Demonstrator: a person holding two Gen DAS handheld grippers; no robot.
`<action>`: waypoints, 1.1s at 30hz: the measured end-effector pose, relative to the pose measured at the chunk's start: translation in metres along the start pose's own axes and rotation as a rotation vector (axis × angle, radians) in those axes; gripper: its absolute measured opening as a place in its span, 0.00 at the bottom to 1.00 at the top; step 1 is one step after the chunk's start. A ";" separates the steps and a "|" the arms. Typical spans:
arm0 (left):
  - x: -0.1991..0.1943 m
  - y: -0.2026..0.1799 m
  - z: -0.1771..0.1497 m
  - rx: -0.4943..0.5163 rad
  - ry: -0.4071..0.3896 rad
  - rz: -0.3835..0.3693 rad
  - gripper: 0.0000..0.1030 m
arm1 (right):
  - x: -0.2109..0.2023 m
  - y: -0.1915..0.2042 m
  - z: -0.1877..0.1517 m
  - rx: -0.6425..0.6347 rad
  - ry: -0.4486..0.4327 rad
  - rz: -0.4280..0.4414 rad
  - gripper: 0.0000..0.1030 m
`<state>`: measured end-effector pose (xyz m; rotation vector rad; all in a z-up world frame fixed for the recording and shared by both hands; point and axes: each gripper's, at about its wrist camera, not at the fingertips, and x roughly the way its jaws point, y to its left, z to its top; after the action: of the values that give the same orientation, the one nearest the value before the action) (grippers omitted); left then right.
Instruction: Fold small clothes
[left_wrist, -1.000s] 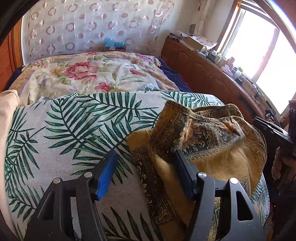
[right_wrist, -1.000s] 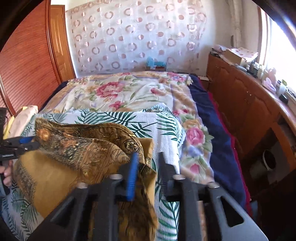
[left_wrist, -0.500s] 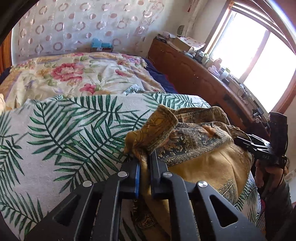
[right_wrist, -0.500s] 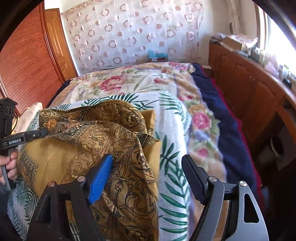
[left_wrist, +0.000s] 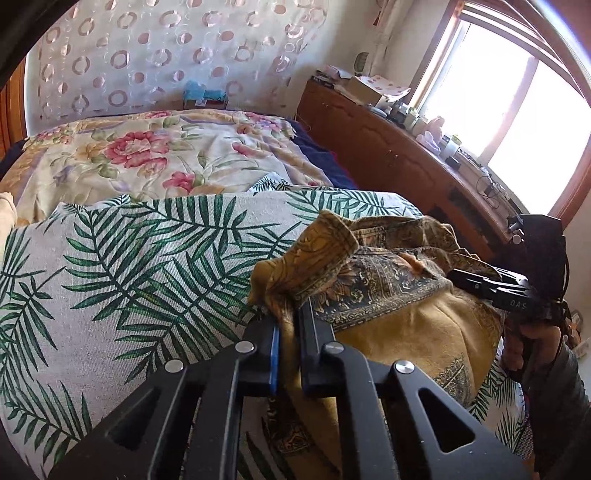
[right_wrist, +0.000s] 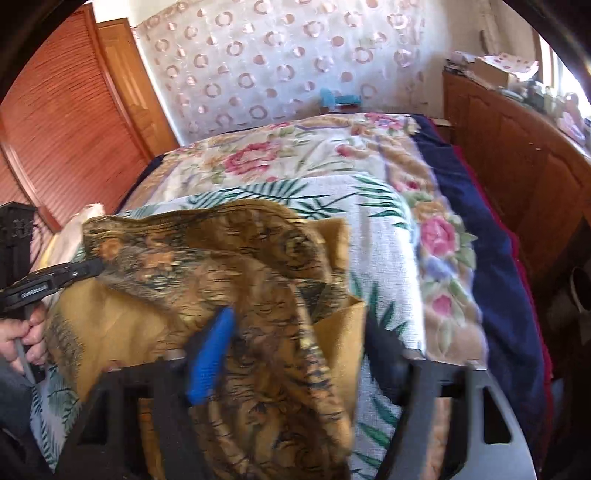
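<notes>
Left gripper (left_wrist: 290, 325) clenched on a bunched fold of the mustard patterned garment (left_wrist: 402, 325); right gripper (right_wrist: 295, 354) spread wide, blurred, astride the garment's right edge, grasping nothing; garment heaped near the bed's (right_wrist: 491, 236) front edge on palm-leaf cloth (left_wrist: 147, 266); louvred wooden doors (right_wrist: 62, 122) shown in right view only, window (left_wrist: 517, 99) in left only.

A white curtain dotted with pink rings (left_wrist: 155, 62) covers the far wall. A long reddish-brown wooden cabinet (left_wrist: 388, 162) runs beneath a bright, sunlit wood-framed window (left_wrist: 517, 107), its top cluttered with small items. Reddish louvred wooden doors (right_wrist: 62, 122) stand at the opposite side.
</notes>
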<state>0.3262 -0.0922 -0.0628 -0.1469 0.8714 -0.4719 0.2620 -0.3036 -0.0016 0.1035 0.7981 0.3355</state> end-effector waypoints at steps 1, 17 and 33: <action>-0.003 -0.003 0.000 0.010 -0.011 -0.001 0.09 | 0.001 0.002 -0.002 -0.003 0.005 0.017 0.44; -0.095 -0.009 -0.002 0.039 -0.195 0.026 0.08 | -0.030 0.041 -0.012 -0.111 -0.171 0.001 0.11; -0.185 0.083 -0.041 -0.101 -0.344 0.158 0.08 | 0.013 0.132 0.024 -0.317 -0.217 0.118 0.11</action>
<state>0.2215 0.0687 0.0152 -0.2425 0.5637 -0.2447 0.2540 -0.1744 0.0354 -0.1093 0.5176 0.5489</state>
